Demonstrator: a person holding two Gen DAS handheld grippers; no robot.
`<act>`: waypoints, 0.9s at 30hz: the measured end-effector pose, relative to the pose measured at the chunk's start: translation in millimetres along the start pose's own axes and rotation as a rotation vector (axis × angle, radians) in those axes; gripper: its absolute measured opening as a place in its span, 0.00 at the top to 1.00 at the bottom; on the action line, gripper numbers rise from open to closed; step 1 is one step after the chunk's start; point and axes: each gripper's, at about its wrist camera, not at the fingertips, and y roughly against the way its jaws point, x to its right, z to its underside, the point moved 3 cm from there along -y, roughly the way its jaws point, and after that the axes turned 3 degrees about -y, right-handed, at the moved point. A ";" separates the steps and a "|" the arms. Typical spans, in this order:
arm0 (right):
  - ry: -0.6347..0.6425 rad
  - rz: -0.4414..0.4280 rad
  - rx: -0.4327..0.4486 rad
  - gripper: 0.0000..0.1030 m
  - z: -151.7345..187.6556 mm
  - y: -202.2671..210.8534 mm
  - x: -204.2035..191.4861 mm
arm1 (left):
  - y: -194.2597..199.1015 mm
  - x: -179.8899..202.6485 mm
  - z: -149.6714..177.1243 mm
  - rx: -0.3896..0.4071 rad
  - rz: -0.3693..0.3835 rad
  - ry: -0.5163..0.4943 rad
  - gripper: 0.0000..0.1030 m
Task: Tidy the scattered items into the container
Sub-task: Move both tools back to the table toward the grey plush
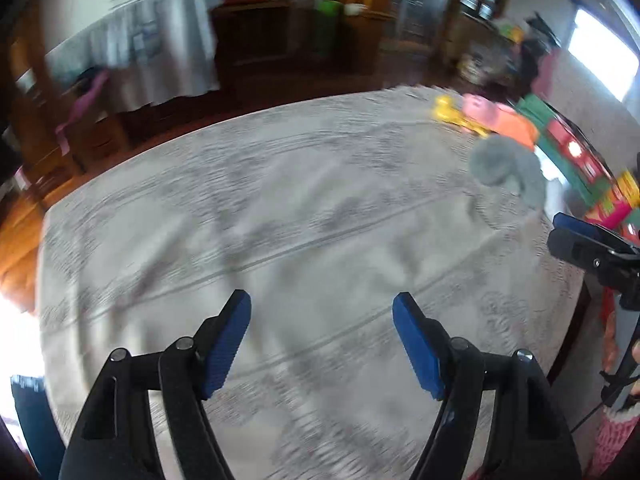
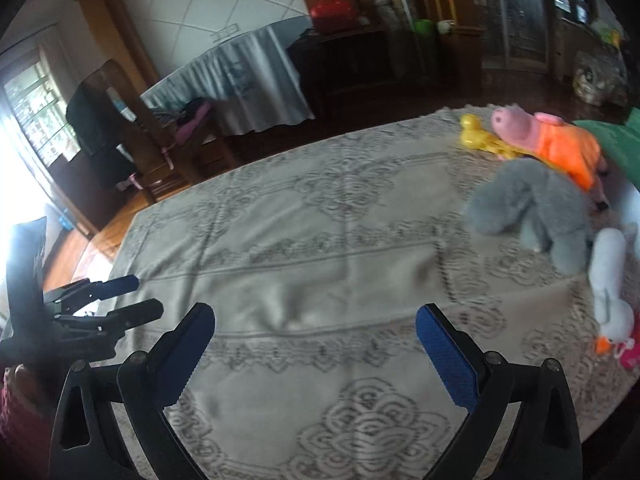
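Both grippers hover empty above the table (image 2: 320,240): left gripper (image 1: 322,344) spread wide; right gripper (image 2: 316,354) likewise; the toys cluster at the far right edge — grey plush (image 2: 532,208) nearest, pig (image 2: 548,136) beyond; approach low, straddle the plush squarely; container not clearly visible.

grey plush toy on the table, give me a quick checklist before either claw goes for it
1. Left claw open and holding nothing: ok.
2. Right claw open and holding nothing: ok.
3. Grey plush toy in view and uncovered on the tablecloth: ok.
4. Neighbours clear of it: not ok, the pink pig plush and the white plush lie close beside it.
5. Container location: cannot tell, only a colourful box at the table's edge shows, blurred.
6. Left wrist picture sharp enough to aim: not ok, motion blur.
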 end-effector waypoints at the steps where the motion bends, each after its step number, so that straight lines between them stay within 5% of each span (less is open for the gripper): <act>1: -0.016 0.018 0.002 0.00 -0.7 3.8 11.6 | -8.7 17.8 -8.7 -0.006 0.016 -0.022 0.29; 14: -0.096 0.198 0.029 0.01 -23.1 13.2 126.7 | -99.3 121.8 -80.1 -0.052 0.045 -0.159 0.29; 18: -0.064 0.279 0.015 0.31 -32.5 6.7 148.1 | -127.3 142.5 -98.9 -0.058 0.043 -0.187 0.29; 23: -0.070 0.338 0.019 0.30 -46.7 -0.6 178.3 | -154.2 171.9 -120.2 -0.034 0.047 -0.249 0.29; 27: -0.073 0.360 -0.004 0.18 -53.0 -13.9 196.4 | -178.0 192.7 -138.1 -0.030 0.058 -0.277 0.29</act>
